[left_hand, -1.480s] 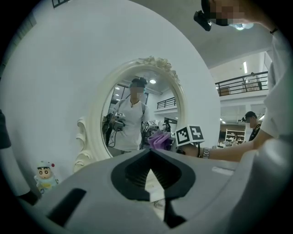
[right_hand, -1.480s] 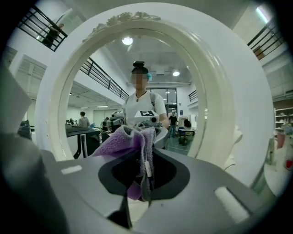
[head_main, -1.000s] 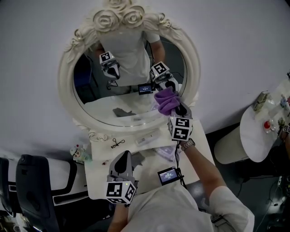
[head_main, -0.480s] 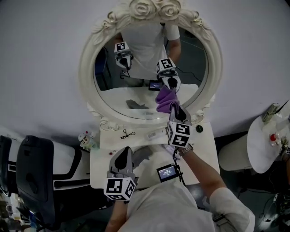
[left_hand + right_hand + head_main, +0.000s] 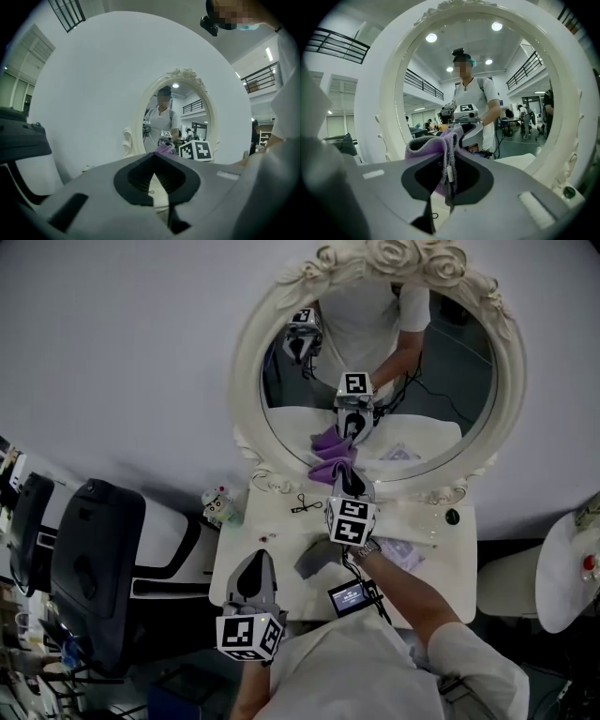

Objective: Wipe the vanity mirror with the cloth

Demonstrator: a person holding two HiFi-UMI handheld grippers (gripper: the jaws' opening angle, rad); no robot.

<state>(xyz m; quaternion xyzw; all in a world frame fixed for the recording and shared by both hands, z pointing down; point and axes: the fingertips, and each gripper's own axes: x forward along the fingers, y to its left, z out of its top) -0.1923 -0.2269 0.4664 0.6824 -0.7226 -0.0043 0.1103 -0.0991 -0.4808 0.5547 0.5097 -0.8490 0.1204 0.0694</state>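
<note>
The oval vanity mirror in its white carved frame stands at the back of the table. My right gripper is shut on a purple cloth and presses it against the lower left part of the glass. In the right gripper view the bunched cloth fills the jaws of the right gripper, with its reflection just behind. My left gripper hovers low over the table's front left, shut and empty. In the left gripper view the left gripper points at the mirror.
The white vanity table holds a small black wire item, a little figurine, a grey object and a dark knob. A black chair stands at the left. A white round table is at the right.
My right gripper has slid the cloth leftward across the lower glass, from near the right rim to left of centre. The head view has swung left. The left gripper has stayed put.
</note>
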